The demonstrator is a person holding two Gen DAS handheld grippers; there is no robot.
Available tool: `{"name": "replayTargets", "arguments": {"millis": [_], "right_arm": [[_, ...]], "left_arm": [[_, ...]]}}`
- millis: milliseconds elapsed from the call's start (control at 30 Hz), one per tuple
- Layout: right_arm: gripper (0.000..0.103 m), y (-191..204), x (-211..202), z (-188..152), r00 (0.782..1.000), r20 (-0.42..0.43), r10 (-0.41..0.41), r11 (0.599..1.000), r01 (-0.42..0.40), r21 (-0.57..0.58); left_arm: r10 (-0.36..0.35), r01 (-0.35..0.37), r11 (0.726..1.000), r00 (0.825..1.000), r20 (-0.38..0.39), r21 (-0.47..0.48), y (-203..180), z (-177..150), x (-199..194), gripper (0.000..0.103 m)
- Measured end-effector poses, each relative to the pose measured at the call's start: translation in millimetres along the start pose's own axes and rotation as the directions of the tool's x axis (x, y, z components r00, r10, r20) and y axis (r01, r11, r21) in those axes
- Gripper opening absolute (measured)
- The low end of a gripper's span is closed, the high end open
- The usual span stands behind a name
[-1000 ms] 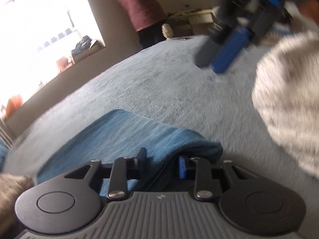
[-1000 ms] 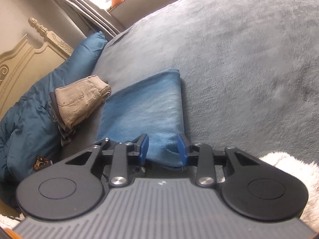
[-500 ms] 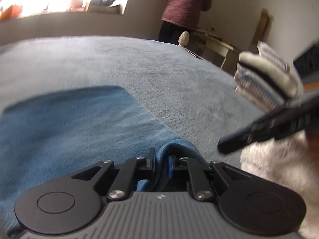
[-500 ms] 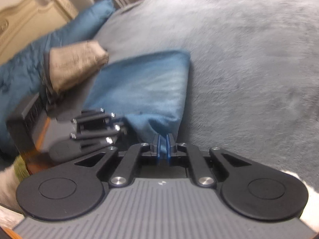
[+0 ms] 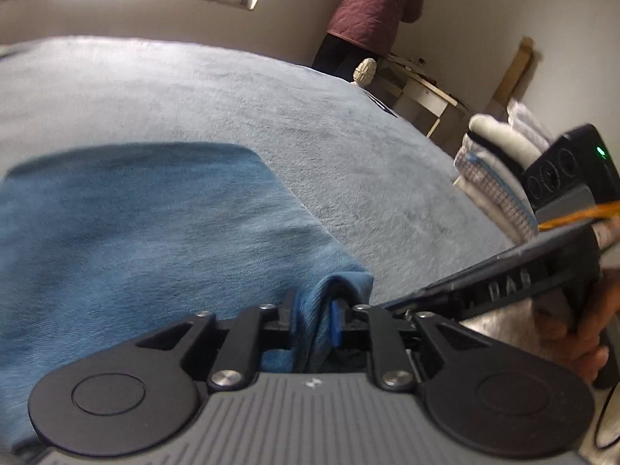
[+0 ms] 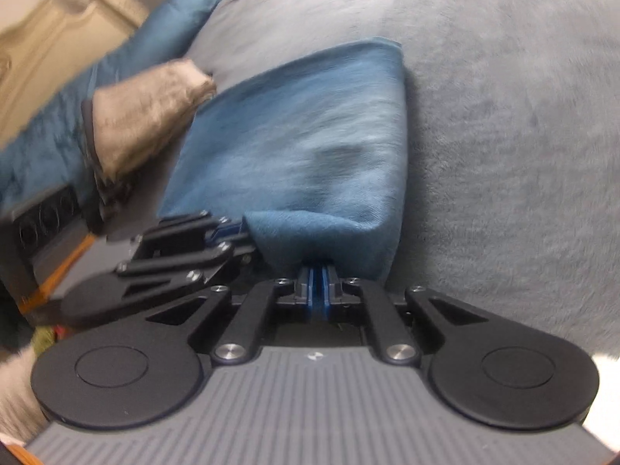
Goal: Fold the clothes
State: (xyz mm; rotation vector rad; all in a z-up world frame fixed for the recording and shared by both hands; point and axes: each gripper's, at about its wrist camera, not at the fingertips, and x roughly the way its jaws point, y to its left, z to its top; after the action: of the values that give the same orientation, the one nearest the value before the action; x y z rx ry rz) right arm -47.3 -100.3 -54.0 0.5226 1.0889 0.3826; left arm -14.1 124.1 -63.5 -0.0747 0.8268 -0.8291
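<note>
A blue cloth (image 5: 135, 232) lies folded on the grey bedspread (image 5: 271, 97). In the left wrist view my left gripper (image 5: 312, 310) has a bunched fold of its near corner between the jaws; the jaws are opening, and the fold still fills the gap. In the right wrist view the cloth (image 6: 310, 135) stretches away from my right gripper (image 6: 317, 286), which is shut on the thin near edge. The left gripper (image 6: 232, 232) sits just to the left, on the same edge.
A folded beige garment (image 6: 143, 128) rests on a blue pillow (image 6: 46, 155) by the headboard (image 6: 58, 38). A stack of folded clothes (image 5: 500, 178) stands at the bed's right edge. A person in a maroon jacket (image 5: 376, 0) stands at a wooden table (image 5: 426, 93).
The right gripper went from open astride the cloth's near edge to shut on it. The left gripper rolled level and closed on the near corner. Both now sit side by side.
</note>
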Motion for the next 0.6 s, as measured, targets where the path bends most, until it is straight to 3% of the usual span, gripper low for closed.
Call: {"name": "replayTargets", "arguments": {"millis": [167, 333, 367, 433, 600], "right_arm": [[0.004, -18, -7, -5, 0.999, 0.036, 0.037, 0.992, -0.041, 0.118], [0.004, -19, -7, -6, 0.998, 0.048, 0.036, 0.992, -0.042, 0.117], [0.004, -20, -6, -5, 0.998, 0.049, 0.037, 0.992, -0.042, 0.117], [0.004, -20, -5, -5, 0.998, 0.05, 0.036, 0.992, -0.042, 0.12], [0.006, -19, -11, -10, 0.998, 0.043, 0.044, 0.987, -0.05, 0.15]], "left_arm": [[0.088, -0.086, 0.981, 0.996, -0.002, 0.171, -23, -8, -6, 0.026], [0.19, -0.18, 0.91, 0.982, 0.01, 0.373, -51, -18, -1, 0.025], [0.21, -0.198, 0.897, 0.978, 0.013, 0.396, -54, -19, 1, 0.017], [0.238, -0.231, 0.887, 0.971, 0.032, 0.401, -57, -18, -1, 0.011], [0.202, -0.224, 0.924, 0.974, 0.103, 0.309, -52, -3, -19, 0.009]]}}
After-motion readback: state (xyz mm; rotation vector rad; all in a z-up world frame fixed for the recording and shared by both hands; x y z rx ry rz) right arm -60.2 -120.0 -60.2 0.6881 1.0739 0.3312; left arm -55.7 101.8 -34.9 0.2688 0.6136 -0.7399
